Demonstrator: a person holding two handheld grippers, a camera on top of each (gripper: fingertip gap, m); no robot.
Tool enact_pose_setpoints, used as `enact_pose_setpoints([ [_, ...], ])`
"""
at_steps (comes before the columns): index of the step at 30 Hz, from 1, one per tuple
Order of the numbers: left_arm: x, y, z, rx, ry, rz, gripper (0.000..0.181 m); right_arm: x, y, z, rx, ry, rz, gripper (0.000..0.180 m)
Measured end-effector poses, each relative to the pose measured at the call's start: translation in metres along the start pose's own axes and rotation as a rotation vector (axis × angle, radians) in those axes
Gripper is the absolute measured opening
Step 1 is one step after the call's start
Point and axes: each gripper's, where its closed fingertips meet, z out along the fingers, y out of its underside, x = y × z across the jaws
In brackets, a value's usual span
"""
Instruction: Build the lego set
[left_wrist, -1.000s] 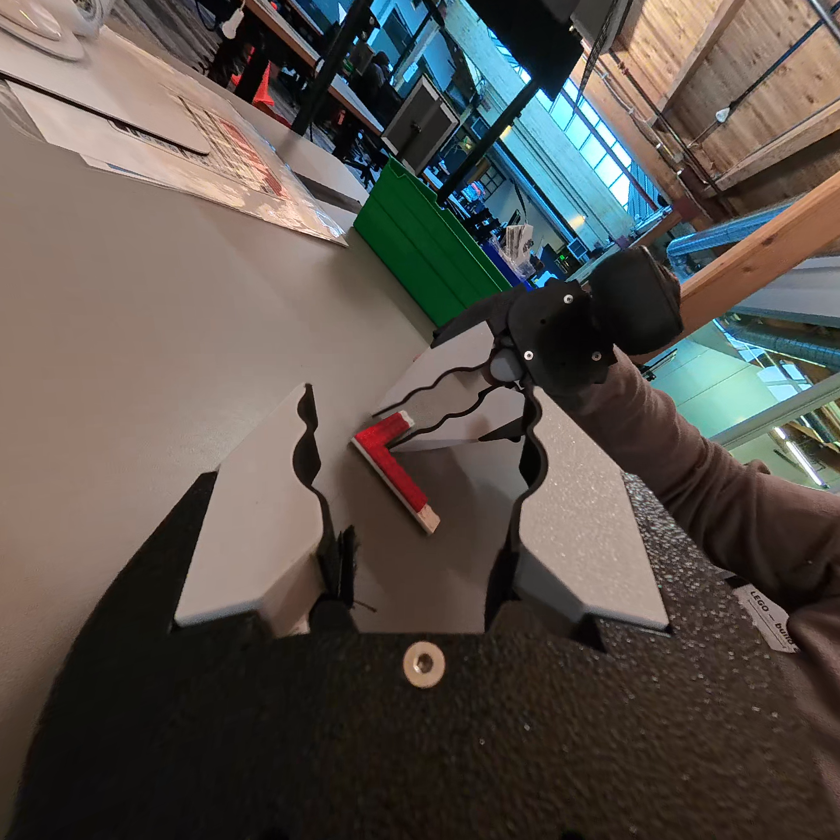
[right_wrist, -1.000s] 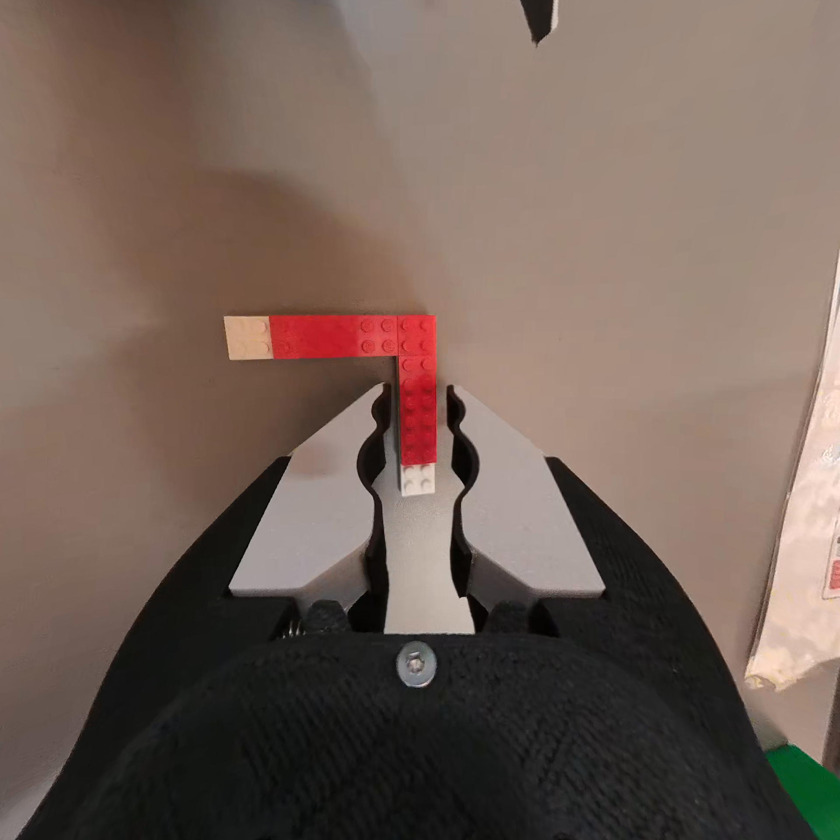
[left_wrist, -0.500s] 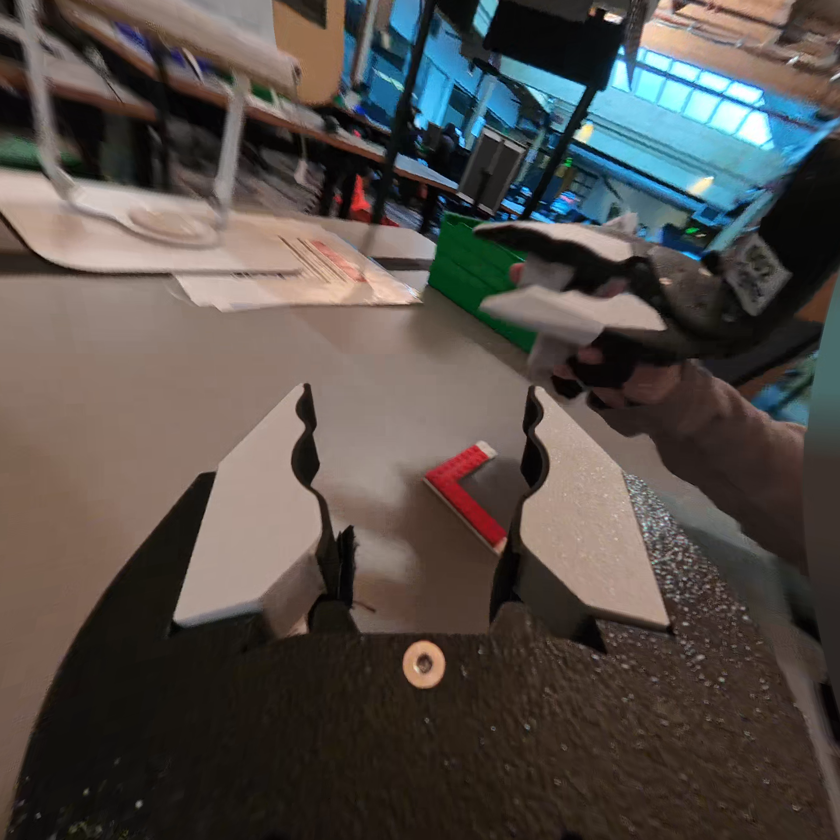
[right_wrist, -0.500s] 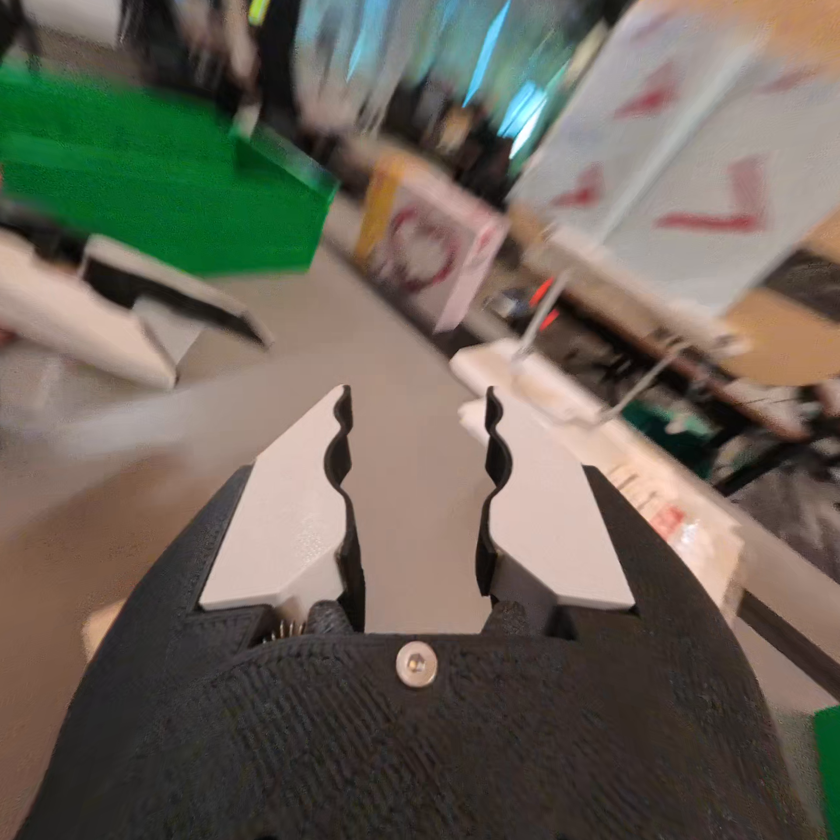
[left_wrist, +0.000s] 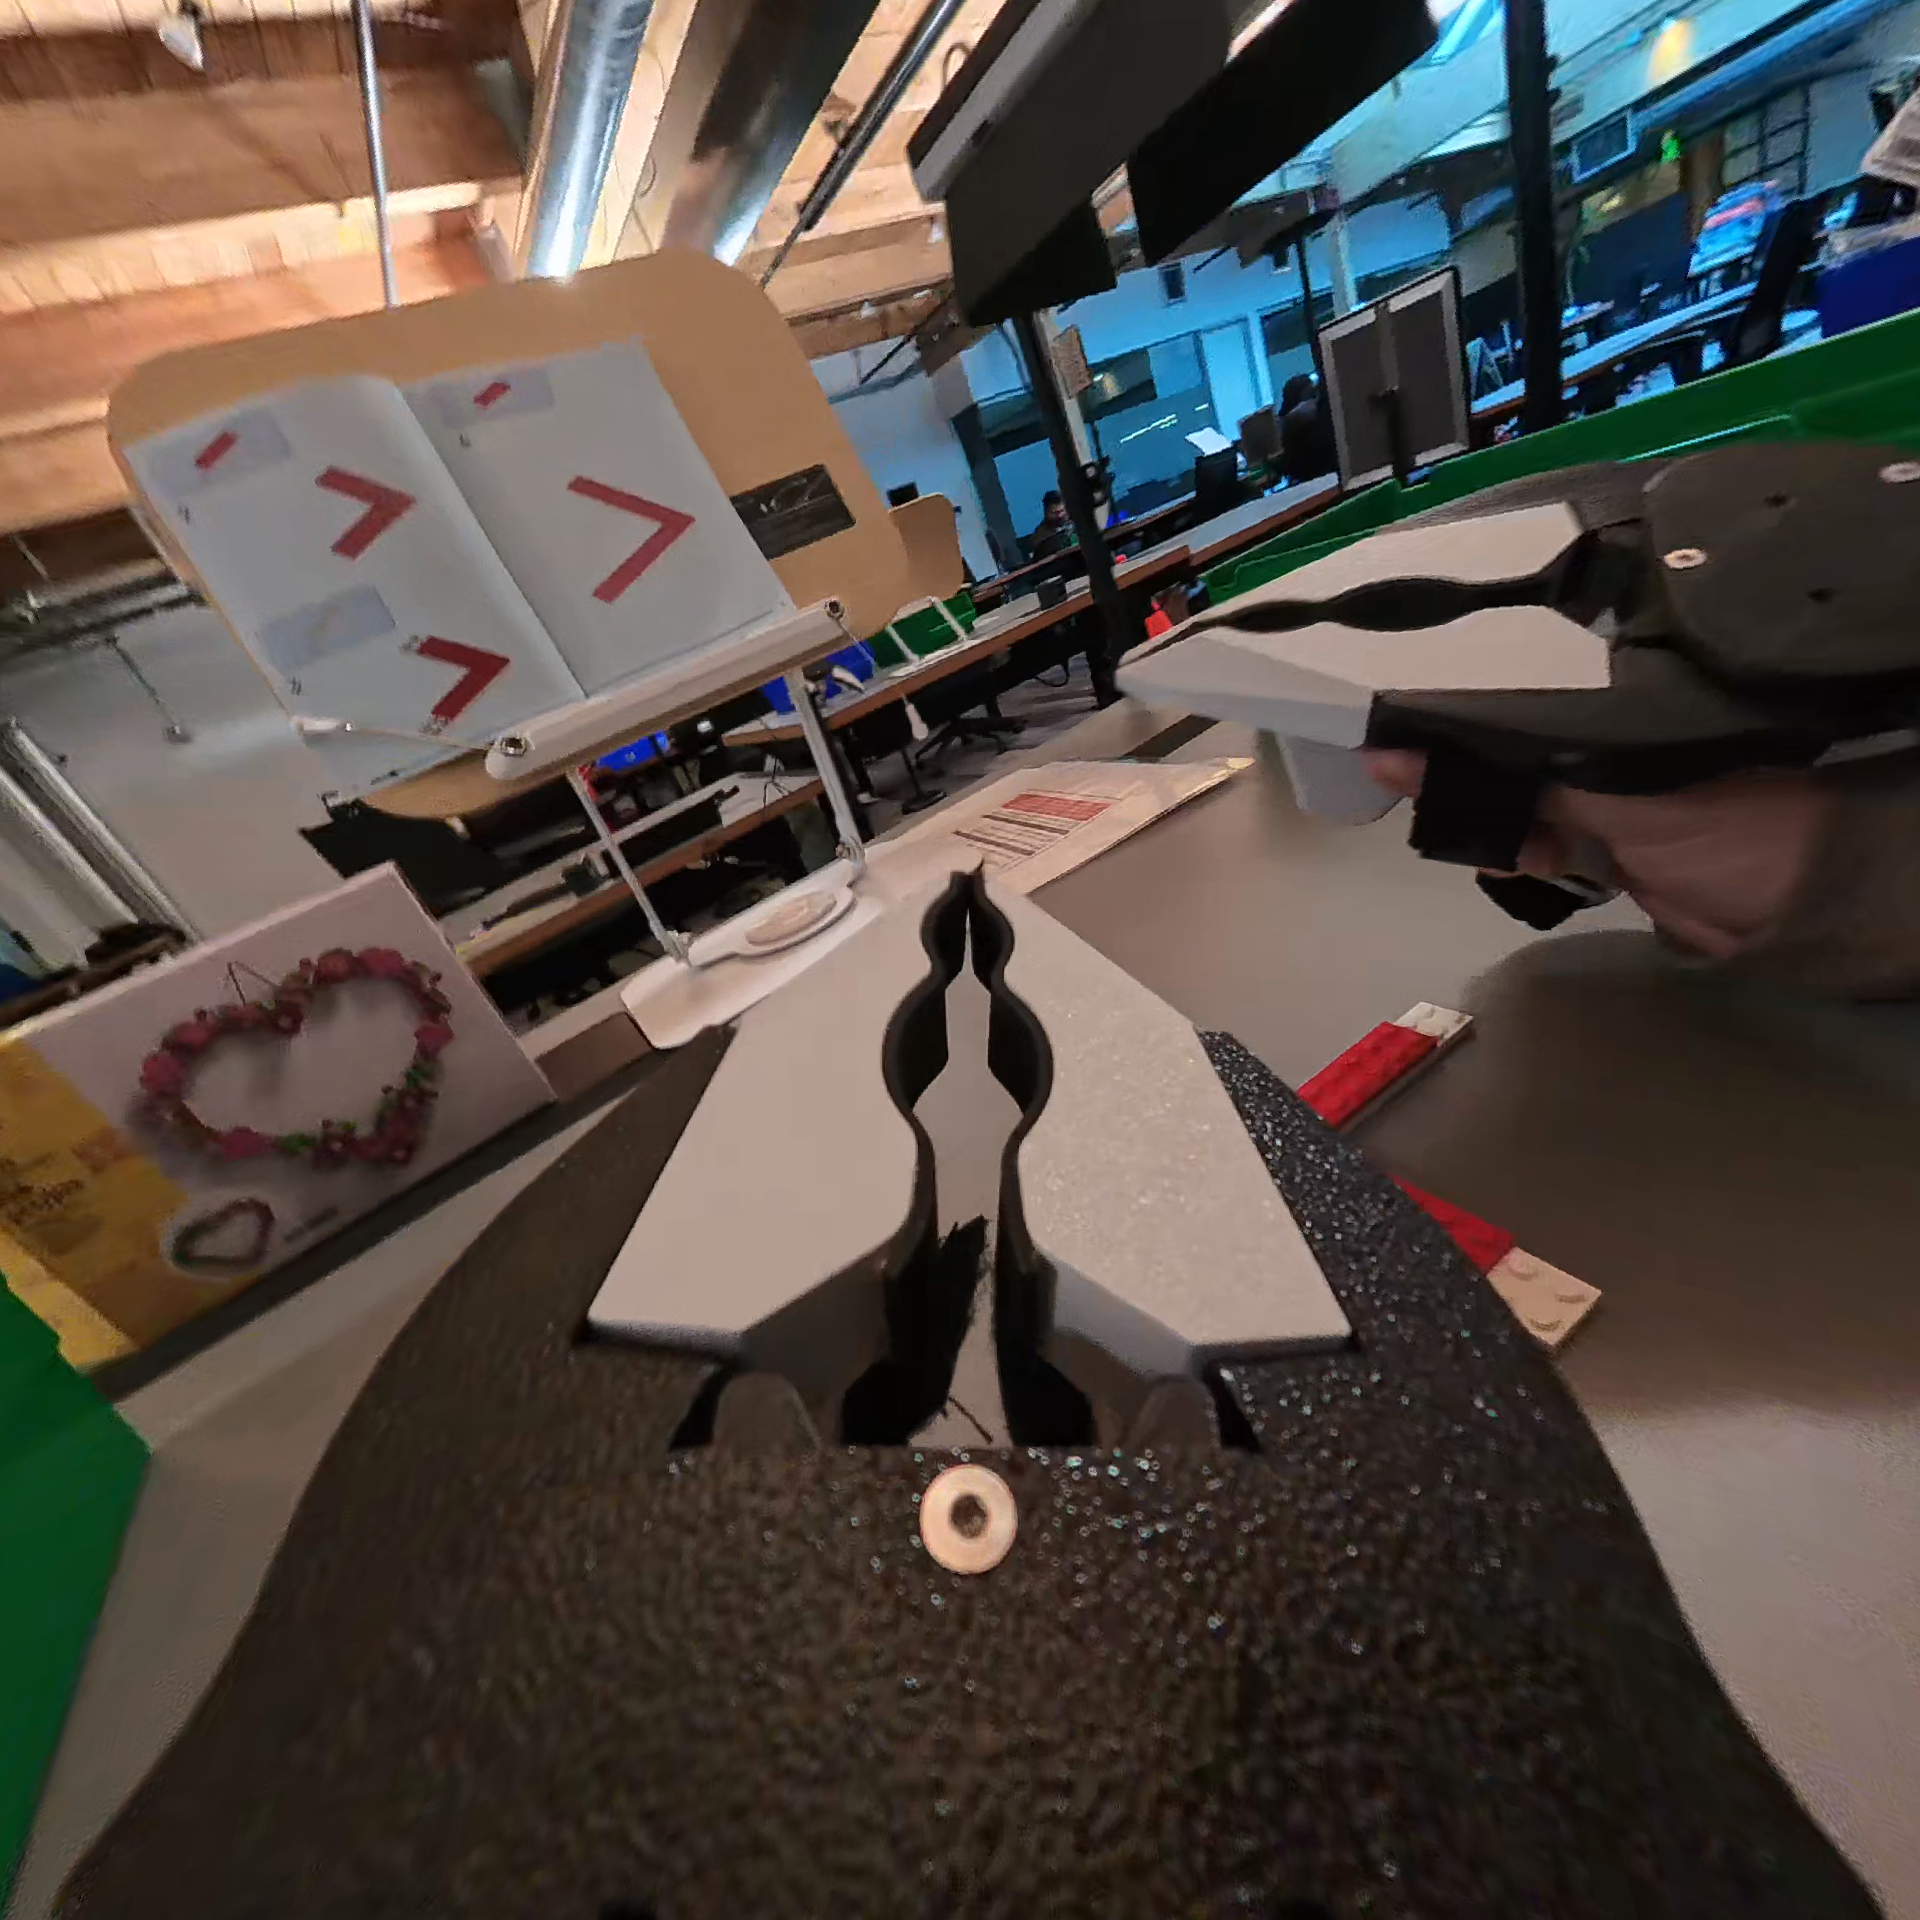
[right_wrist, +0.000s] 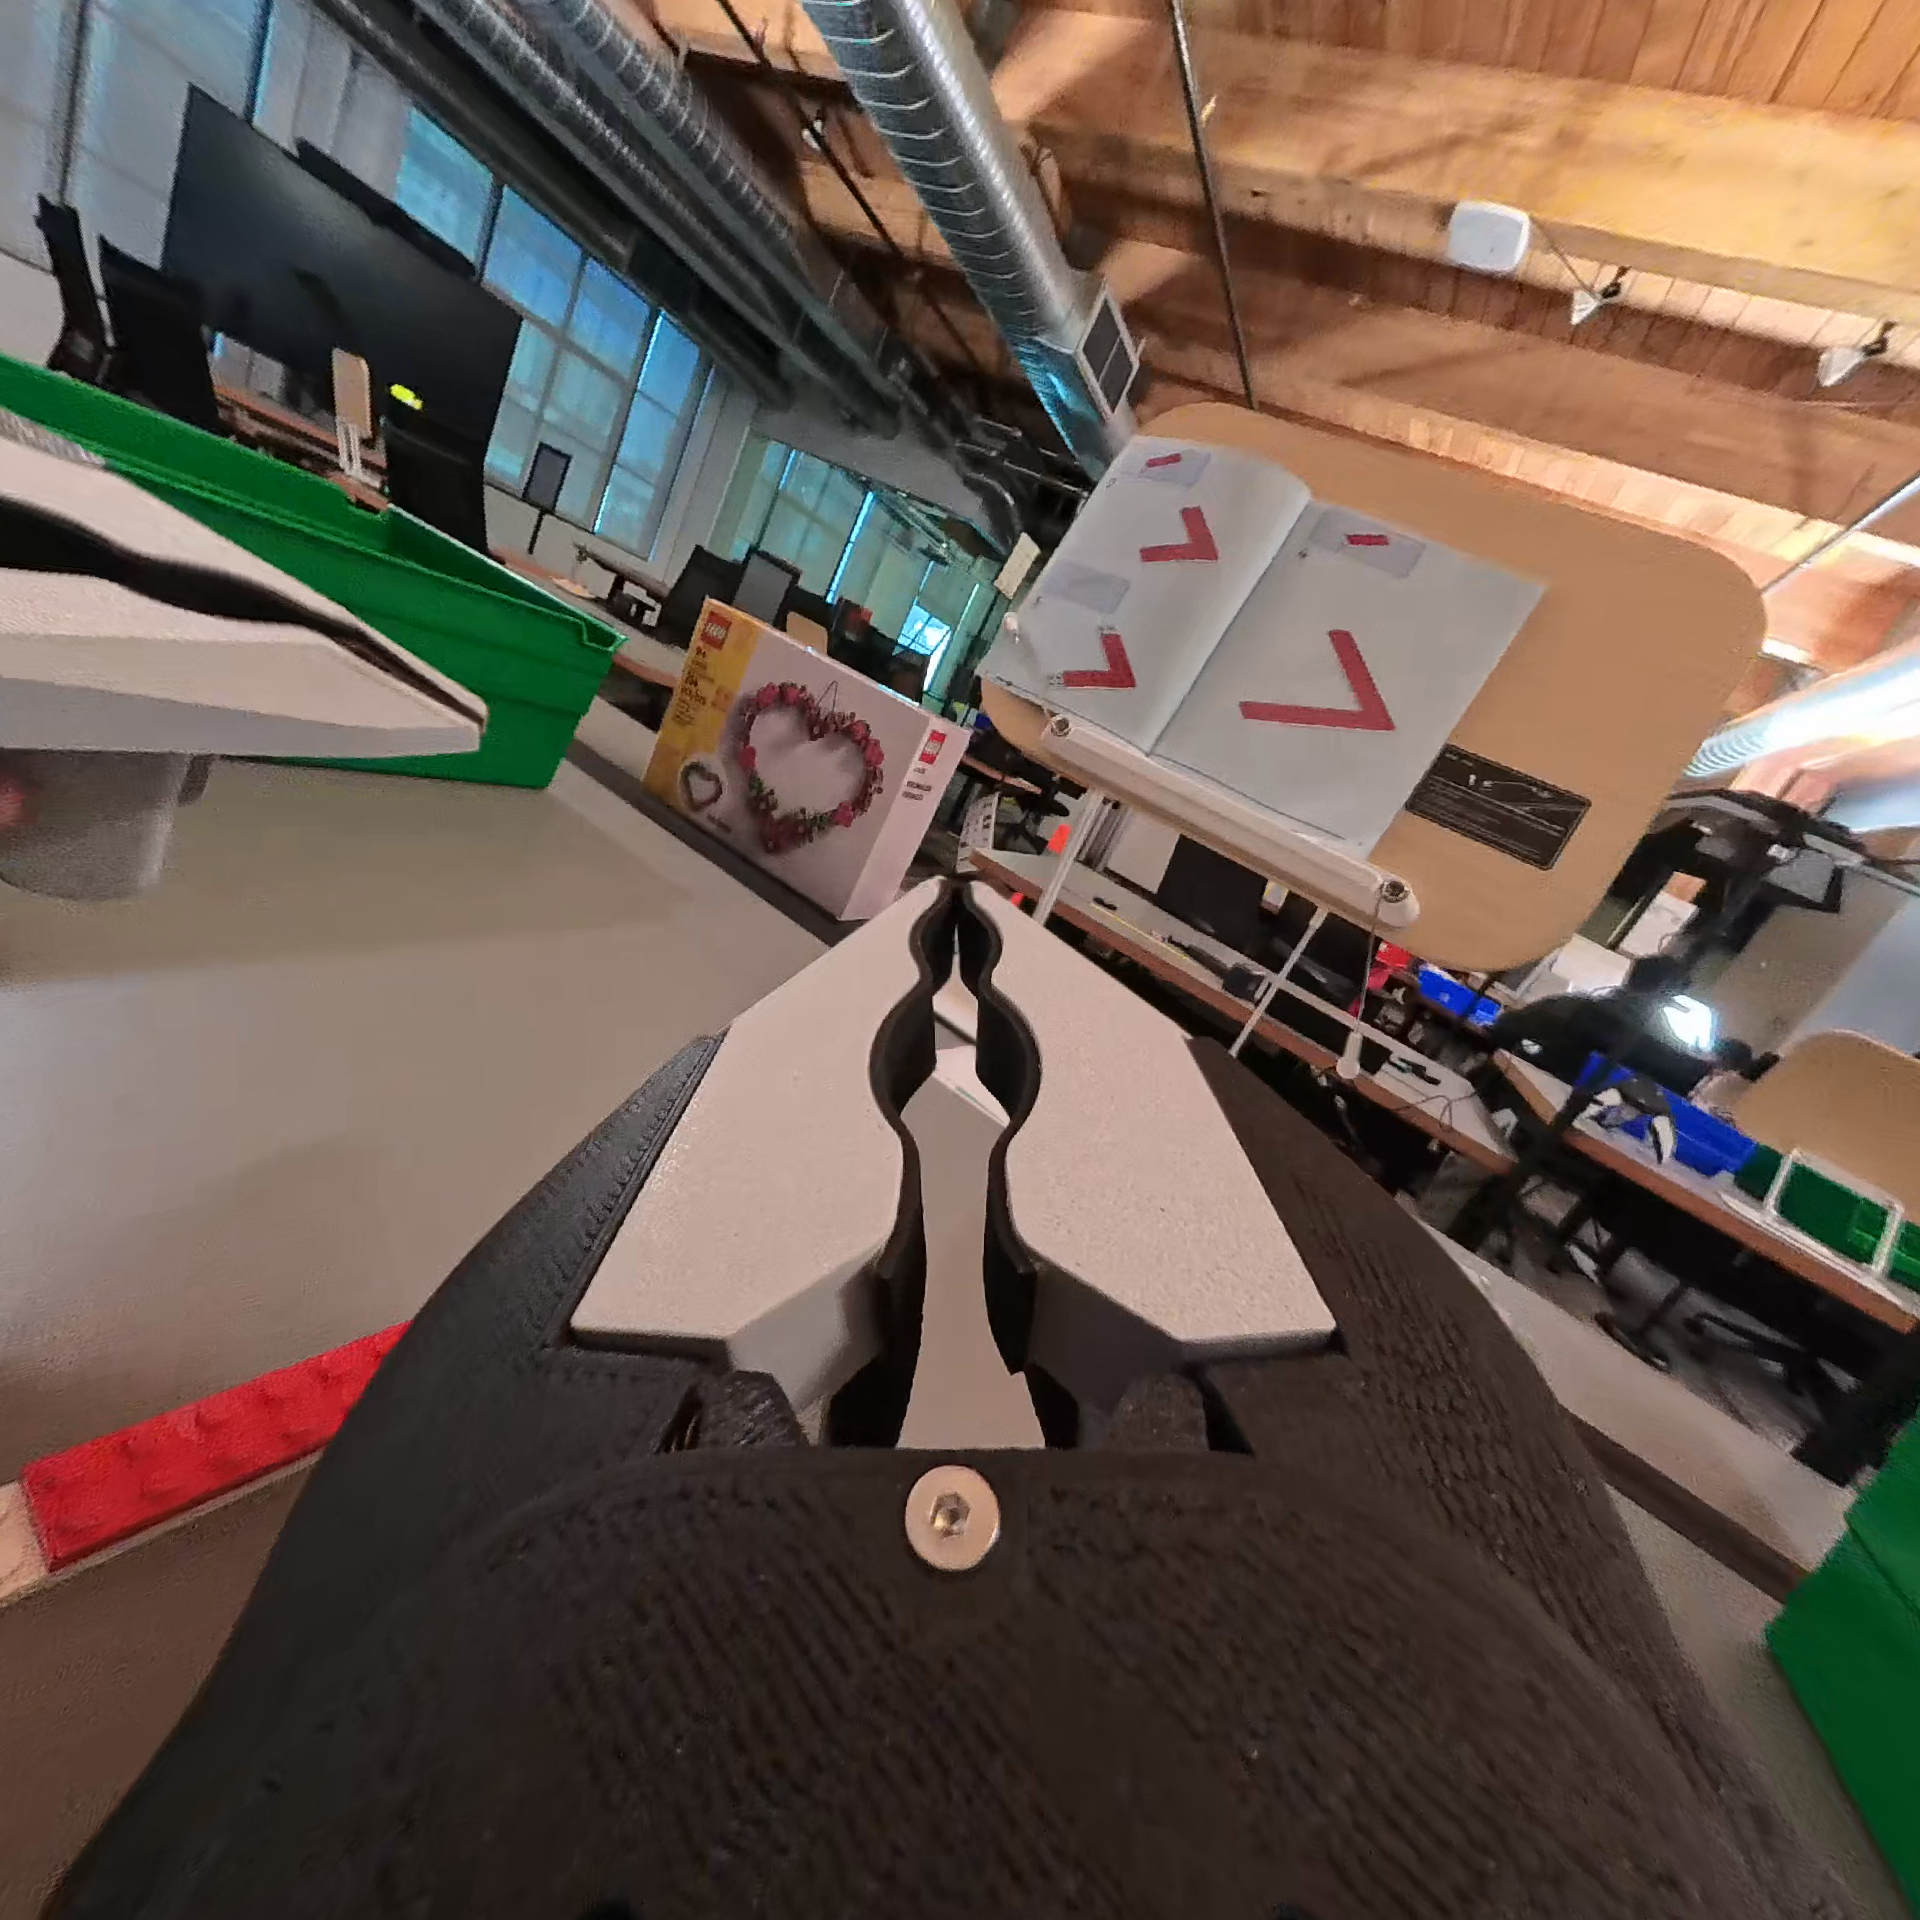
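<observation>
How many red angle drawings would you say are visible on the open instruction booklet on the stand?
3 on the instruction booklet: two on its left page, upper and lower, one larger on the right page. Small red bars near the page tops are excluded.

Both wrist views low, level — sharing instruction booklet (left_wrist: 457, 551).

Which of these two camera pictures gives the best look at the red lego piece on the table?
The left wrist view: the red lego piece shows both arms beside the shut left gripper, pale tiles at their ends. The right wrist view catches only one red strip at its lower-left edge.
</observation>
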Motion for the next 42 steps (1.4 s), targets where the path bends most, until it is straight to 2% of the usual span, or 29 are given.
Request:
enact_pose_setpoints([
  [11, -0.013, -0.009, -0.006, 0.044, -0.043, -0.006, 0.0, -0.001, -0.004, -0.003, 0.017, 0.026, -0.081, 0.0],
  [16, -0.018, -0.032, -0.015, 0.117, -0.074, 0.011, 0.0, 0.012, -0.001, -0.006, 0.012, 0.075, -0.026, 0.0],
  [20, -0.062, -0.056, -0.028, 0.099, -0.27, 0.007, 0.0, 0.02, 0.0, -0.011, 0.013, 0.095, 0.009, 0.0],
  [24, -0.122, -0.113, -0.034, 0.099, -0.326, 0.034, 0.002, 0.023, 0.0, -0.012, 0.019, 0.092, 0.039, 0.0],
  [27, -0.181, -0.126, -0.025, -0.071, -0.262, -0.033, 0.021, 0.021, 0.001, -0.01, 0.019, 0.079, 0.047, 0.0],
  [28, -0.201, -0.12, -0.023, -0.15, -0.247, -0.034, 0.034, 0.02, 0.001, -0.01, 0.02, 0.073, 0.047, 0.0],
  [32, -0.261, -0.052, -0.03, -0.558, -0.13, 0.024, 0.052, 0.016, 0.002, -0.007, 0.018, 0.052, 0.039, 0.0],
  [35, -0.29, 0.011, -0.058, -0.867, -0.006, 0.133, 0.05, 0.016, 0.003, -0.006, 0.014, 0.05, 0.039, 0.0],
  [38, -0.292, 0.069, -0.095, -1.132, 0.212, 0.111, 0.049, 0.016, 0.005, -0.005, 0.005, 0.05, 0.043, 0.0],
  [42, -0.282, 0.118, -0.122, -1.286, 0.45, 0.059, 0.039, 0.014, 0.008, -0.003, -0.01, 0.04, 0.037, 0.0],
])
